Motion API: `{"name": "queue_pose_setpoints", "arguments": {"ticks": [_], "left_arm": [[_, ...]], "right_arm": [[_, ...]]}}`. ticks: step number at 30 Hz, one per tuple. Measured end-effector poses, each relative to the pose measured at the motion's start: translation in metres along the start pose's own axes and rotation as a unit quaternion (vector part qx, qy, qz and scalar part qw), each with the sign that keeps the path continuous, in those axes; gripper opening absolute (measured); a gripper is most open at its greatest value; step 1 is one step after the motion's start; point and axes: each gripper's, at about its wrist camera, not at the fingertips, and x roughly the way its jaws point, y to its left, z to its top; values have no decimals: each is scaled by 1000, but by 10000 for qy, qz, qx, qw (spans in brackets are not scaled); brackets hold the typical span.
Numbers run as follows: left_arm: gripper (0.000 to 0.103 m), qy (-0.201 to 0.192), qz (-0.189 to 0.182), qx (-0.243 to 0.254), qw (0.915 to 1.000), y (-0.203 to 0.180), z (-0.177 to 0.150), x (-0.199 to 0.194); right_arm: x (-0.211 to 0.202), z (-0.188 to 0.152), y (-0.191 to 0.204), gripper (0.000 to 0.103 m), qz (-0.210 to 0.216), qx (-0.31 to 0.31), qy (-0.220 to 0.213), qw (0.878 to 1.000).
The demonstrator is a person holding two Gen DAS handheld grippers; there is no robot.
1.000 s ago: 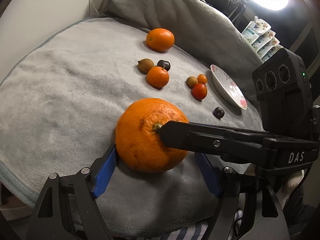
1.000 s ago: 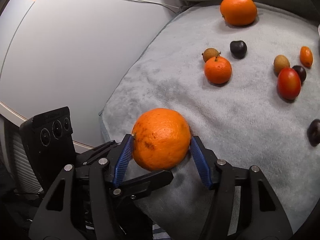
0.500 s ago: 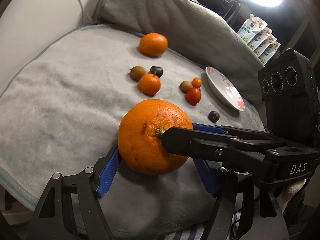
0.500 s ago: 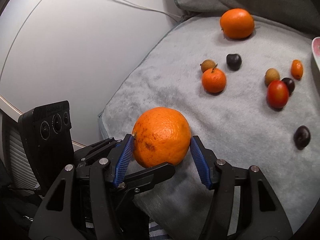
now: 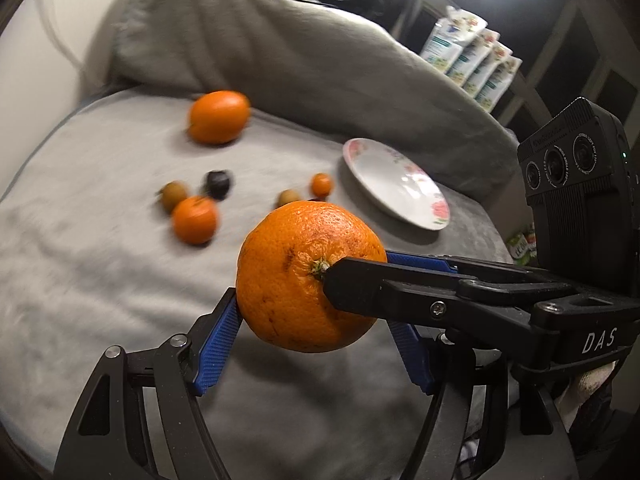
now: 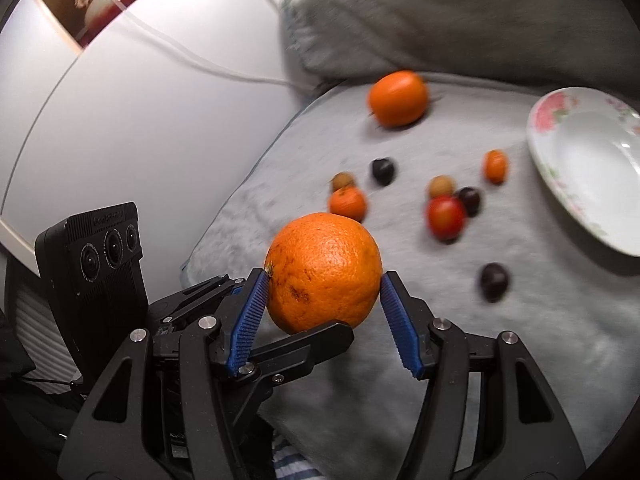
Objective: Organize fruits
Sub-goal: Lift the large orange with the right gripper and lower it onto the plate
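In the left wrist view, a large orange (image 5: 310, 276) is seen lifted clear of the grey blanket (image 5: 80, 280), caught between the blue-padded fingers (image 5: 216, 344) of the left gripper (image 5: 312, 344); the left pad is pressed against the peel, while contact at the right pad is hidden behind the right gripper's black finger, which is laid across the fruit by its stem. A white flowered plate (image 5: 394, 184) is shown empty farther back, so nothing is judged as sorted yet. A second orange (image 5: 218, 117), a small mandarin (image 5: 195, 219), a brown longan-like fruit (image 5: 174, 196), a dark plum-like fruit (image 5: 219, 184) and a kumquat (image 5: 322, 184) are left scattered on the blanket. In the right wrist view, the same large orange (image 6: 323, 273) is seen pinched between the fingers (image 6: 248, 320) of the right gripper (image 6: 323, 320), both pads set against its sides, with a finger of the left gripper tucked under it. The plate (image 6: 560, 184) is again seen bare, and a red tomato-like fruit (image 6: 446, 217) and another dark fruit (image 6: 494, 281) are also seen loose near it. The task is judged barely begun: one fruit is in transit, and every other fruit is yet to be placed.
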Motion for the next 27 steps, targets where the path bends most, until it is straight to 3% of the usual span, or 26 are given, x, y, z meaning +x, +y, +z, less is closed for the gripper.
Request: {"name": "queue_pose_setpoints", "arguments": {"ticks": [17, 27], "left_arm": [[72, 157, -501, 756, 9958, -75, 39, 58], [72, 251, -524, 926, 9940, -95, 55, 84]], "right_arm": [[-82, 17, -79, 61, -502, 591, -748, 9942], [-93, 26, -116, 61, -550, 804, -899, 9912]]}}
